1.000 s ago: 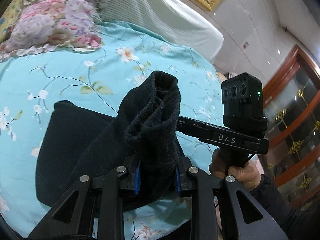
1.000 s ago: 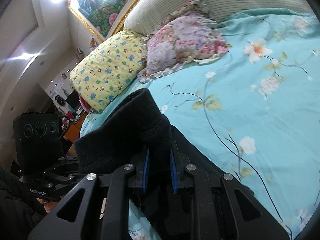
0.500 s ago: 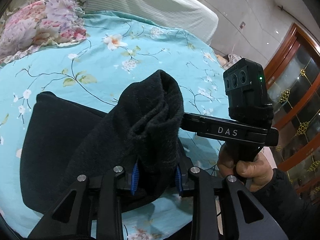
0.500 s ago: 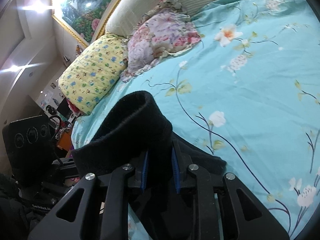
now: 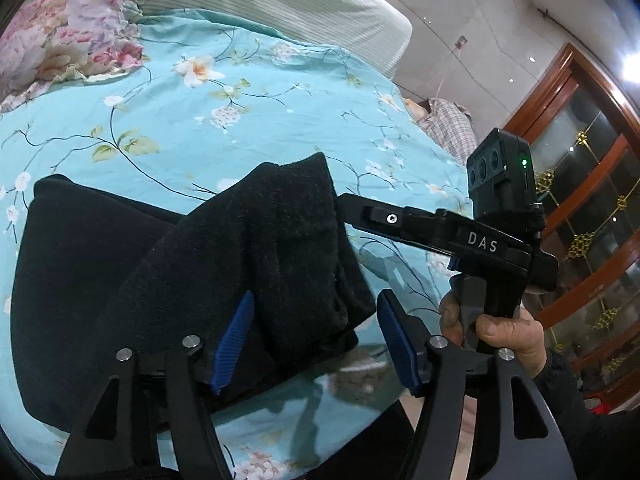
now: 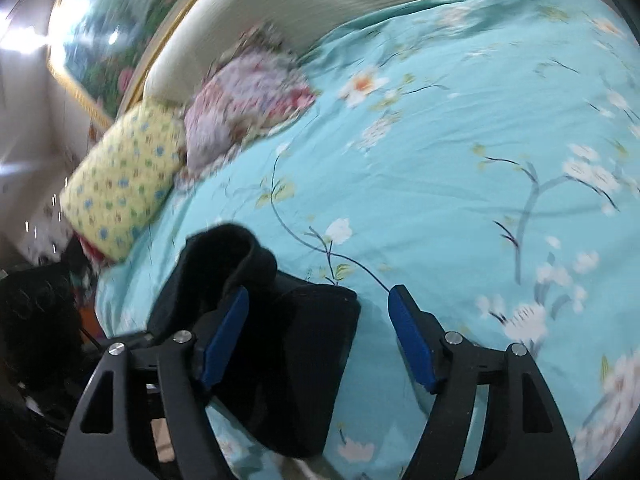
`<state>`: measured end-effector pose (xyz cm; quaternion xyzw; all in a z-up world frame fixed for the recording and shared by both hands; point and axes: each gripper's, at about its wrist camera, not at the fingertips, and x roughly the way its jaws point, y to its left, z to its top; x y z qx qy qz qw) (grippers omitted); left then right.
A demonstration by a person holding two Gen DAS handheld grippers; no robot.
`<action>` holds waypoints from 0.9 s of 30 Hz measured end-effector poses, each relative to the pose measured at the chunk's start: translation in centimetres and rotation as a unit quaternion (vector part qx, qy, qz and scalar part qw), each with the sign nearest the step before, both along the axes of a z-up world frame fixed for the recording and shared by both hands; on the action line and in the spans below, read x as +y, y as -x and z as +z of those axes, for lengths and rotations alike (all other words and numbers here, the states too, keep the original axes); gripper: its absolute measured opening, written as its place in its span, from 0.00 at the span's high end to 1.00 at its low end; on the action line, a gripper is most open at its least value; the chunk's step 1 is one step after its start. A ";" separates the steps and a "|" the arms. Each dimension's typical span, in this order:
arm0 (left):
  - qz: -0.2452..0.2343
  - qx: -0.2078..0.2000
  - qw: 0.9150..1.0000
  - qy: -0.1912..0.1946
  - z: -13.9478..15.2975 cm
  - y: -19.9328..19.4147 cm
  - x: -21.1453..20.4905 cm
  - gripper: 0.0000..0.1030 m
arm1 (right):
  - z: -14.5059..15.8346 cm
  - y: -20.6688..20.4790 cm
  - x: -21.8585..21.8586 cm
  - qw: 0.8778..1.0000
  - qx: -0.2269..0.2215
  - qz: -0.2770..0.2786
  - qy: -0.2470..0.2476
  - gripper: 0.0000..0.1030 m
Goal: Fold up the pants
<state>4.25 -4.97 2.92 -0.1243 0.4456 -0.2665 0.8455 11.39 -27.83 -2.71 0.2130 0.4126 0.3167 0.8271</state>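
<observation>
So the black pants point(image 5: 168, 280) are lying in a folded bundle on the turquoise floral bedsheet point(image 5: 260, 120), near the bed's front edge. The left gripper point(image 5: 314, 336) is sitting over them with its jaws opening, fabric bunched between the blue pads point(image 5: 234, 336) but not pinched. The right gripper point(image 6: 318, 332) is opening too, nothing clamped, the pants' corner lying by its left finger. Floral pillow point(image 5: 60, 36) and yellow pillow point(image 6: 124, 180) are sitting up by the headboard.

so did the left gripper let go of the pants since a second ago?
Yes. The left gripper was clamped on the black pants; now its jaws are opening, pads clear of the fabric, which has slumped lower against the floral bedsheet.
</observation>
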 end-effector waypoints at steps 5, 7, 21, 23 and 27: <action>-0.013 -0.001 1.000 0.015 0.4 0.7 0.2 0.33 | 0.3 1.3 -1.1 0.999 0.012 -0.033 -0.022 0.20; -0.013 -0.009 1.000 0.016 0.8 1.0 0.5 0.30 | 0.8 1.7 -1.0 0.999 0.009 -0.035 -0.029 0.16; 0.077 -0.014 0.996 0.035 1.4 1.4 7.8 0.23 | 1.7 4.3 3.2 1.000 0.005 -0.019 0.000 0.13; 0.094 -0.014 0.995 0.035 1.3 1.5 8.9 0.23 | 1.8 4.5 3.5 1.000 0.004 -0.018 0.005 0.12; 0.120 -0.008 0.992 0.041 0.9 1.6 10.9 0.22 | 1.9 4.8 4.2 1.000 0.002 -0.022 0.017 0.12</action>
